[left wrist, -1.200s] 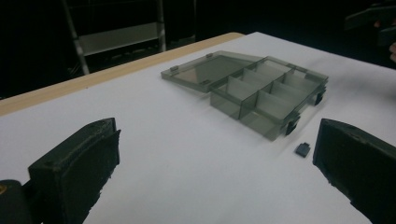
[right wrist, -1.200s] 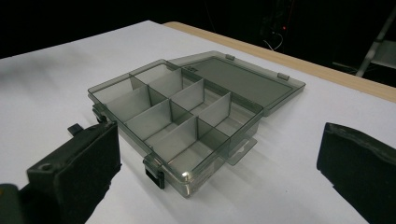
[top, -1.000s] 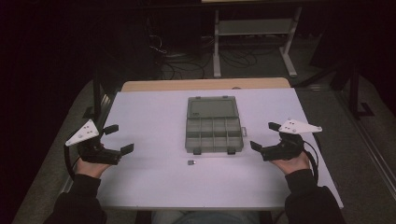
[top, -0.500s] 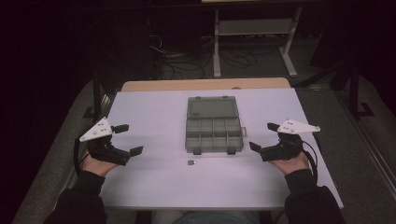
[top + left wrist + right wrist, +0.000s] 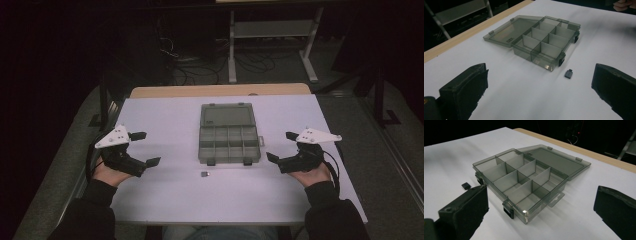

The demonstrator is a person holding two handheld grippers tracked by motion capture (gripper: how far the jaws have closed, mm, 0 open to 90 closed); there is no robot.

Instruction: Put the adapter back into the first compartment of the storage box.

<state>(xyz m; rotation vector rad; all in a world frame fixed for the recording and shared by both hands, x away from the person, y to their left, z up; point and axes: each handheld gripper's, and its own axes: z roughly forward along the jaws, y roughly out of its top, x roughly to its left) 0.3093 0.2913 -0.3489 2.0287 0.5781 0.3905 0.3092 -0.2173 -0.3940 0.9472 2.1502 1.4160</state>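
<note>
Organizer box (image 5: pixel 229 133) lay open at counter (image 5: pixel 165 200) centre, all 8 compartments empty. Small dark part (image 5: pixel 204 174) sat just beside its near edge, untouched. My left tongs (image 5: pixel 142 148) and right tongs (image 5: pixel 280 146) gaped wide, holding nothing. Loading not begun, I judged.

Small dark part (image 5: pixel 204 174) on the white table (image 5: pixel 165 200): too small to identify. Right gripper view: left jaw partly covers it (image 5: pixel 466 186). Organizer box (image 5: pixel 541 46): lid embossing unreadable. Left gripper view: right hand (image 5: pixel 624 5) cut by the top edge. Table's near edge hidden by sleeves.
</note>
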